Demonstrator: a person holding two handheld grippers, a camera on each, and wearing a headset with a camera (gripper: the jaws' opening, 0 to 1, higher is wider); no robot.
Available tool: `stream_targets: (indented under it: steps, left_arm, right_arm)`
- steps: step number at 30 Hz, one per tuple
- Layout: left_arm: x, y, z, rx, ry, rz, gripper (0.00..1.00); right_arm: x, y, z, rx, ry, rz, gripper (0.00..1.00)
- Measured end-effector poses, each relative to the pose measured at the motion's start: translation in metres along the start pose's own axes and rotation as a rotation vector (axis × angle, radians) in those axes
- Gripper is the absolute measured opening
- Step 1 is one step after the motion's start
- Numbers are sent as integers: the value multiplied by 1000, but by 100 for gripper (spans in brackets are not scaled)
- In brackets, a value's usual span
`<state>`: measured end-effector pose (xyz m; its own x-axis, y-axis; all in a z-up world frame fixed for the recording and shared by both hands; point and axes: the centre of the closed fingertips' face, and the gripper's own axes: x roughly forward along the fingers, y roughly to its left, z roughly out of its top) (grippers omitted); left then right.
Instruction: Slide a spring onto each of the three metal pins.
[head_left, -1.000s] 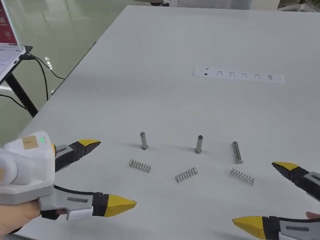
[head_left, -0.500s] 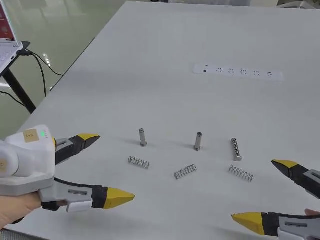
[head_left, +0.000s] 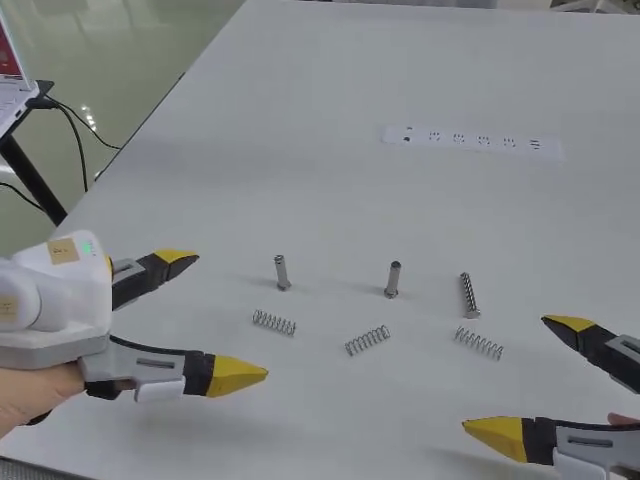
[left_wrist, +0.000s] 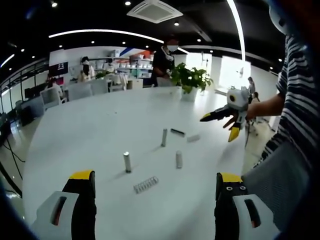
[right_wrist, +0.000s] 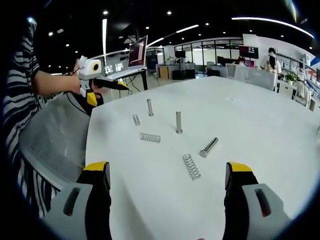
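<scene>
Two metal pins stand upright on the white table: the left pin and the middle pin. A third pin lies flat to their right. Three bare springs lie in front of them: left, middle and right. My left gripper hovers open and holds nothing, left of the left spring. My right gripper is open with nothing in it, right of the right spring.
A white power strip lies farther back on the table. The table's left edge runs diagonally, with a black cable and a stand beyond it. People and chairs are far behind the table in the gripper views.
</scene>
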<state>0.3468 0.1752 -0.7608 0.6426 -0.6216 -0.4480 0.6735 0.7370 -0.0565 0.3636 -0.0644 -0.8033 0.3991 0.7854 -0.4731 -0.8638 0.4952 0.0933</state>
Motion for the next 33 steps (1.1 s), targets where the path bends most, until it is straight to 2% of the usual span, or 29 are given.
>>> stream_targets:
  steps: [16, 26, 33]
  left_arm:
    - [-3, 2, -1, -13, -6, 9, 98]
    - [-5, 3, -5, -19, 3, 11, 97]
    - [-5, 3, -6, -19, 3, 9, 97]
  right_arm:
    - [1, 3, -3, -4, 13, 13, 96]
    - [3, 4, 6, -5, 8, 16, 95]
    - [9, 2, 14, -3, 15, 36, 89]
